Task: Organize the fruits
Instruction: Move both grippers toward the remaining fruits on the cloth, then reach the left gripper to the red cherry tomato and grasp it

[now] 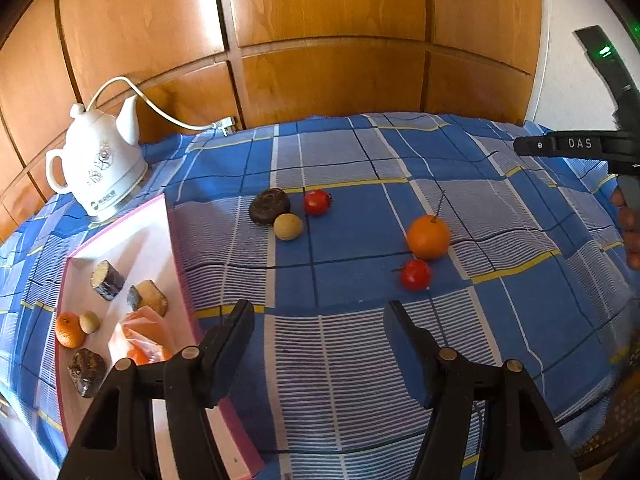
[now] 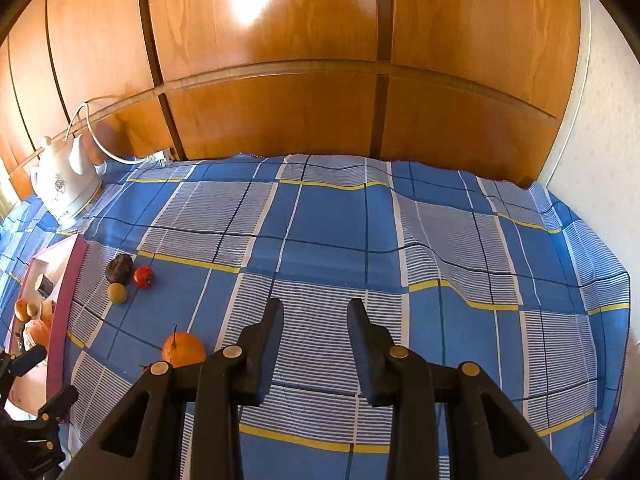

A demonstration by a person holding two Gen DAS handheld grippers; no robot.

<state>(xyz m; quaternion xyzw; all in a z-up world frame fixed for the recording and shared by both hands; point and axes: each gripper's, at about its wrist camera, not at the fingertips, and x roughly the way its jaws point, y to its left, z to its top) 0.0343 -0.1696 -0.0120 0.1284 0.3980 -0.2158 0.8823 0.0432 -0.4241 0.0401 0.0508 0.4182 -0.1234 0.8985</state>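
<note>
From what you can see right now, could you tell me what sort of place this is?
Probably a room in a home: a table under a blue checked cloth, a white ceramic kettle plugged in by wooden wall panels, and fruit beside a pink tray.

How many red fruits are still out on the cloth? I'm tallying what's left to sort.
2. One red fruit lies beside the dark fruit near the box; the other sits just in front of the orange. More could be hidden in the box behind the left gripper.
</note>
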